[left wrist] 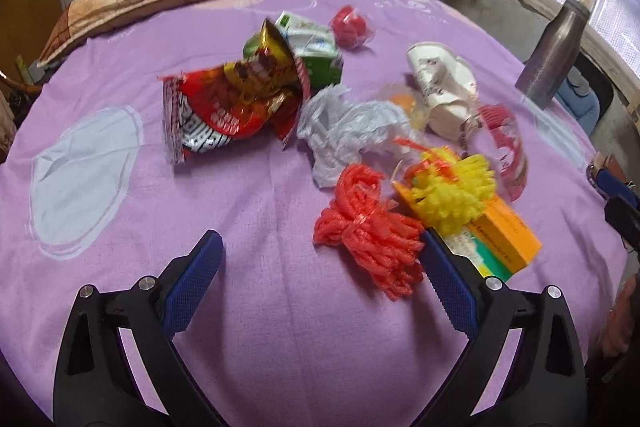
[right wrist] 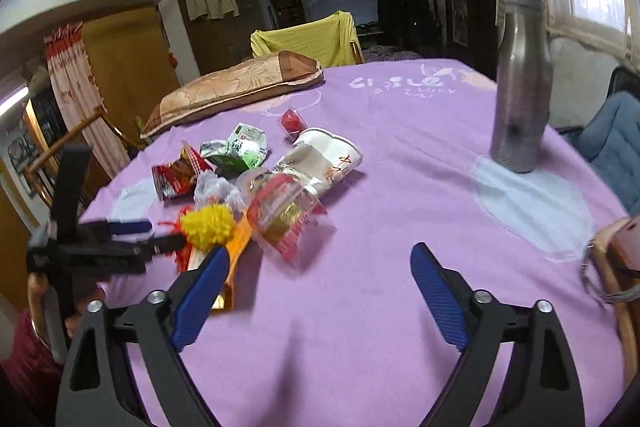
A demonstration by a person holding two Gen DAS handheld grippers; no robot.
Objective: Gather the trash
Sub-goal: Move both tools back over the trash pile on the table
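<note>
A heap of trash lies on the purple tablecloth [left wrist: 280, 327]. My left gripper [left wrist: 320, 243] stands open low over the cloth. A red mesh bundle [left wrist: 368, 239] lies against its right finger, not pinched. Behind it are a yellow mesh bundle [left wrist: 452, 191], an orange box [left wrist: 504, 239], a red snack bag [left wrist: 216, 115], crumpled white plastic [left wrist: 344, 131], a green-white carton [left wrist: 316, 47] and a crushed paper cup [left wrist: 440, 87]. My right gripper [right wrist: 320, 253] is open over bare cloth. A clear red-and-gold wrapper [right wrist: 286, 223] lies just beyond it. The left gripper [right wrist: 160, 235] shows beside the yellow mesh bundle [right wrist: 208, 223].
A steel bottle [right wrist: 520, 87] stands at the right of the table [right wrist: 400, 347]. A brown pillow [right wrist: 236, 87] lies along the far edge, with a yellow-draped chair [right wrist: 316, 39] behind it. A wrapped red ball [left wrist: 350, 25] sits far back. A wicker object [right wrist: 616, 255] is at the right edge.
</note>
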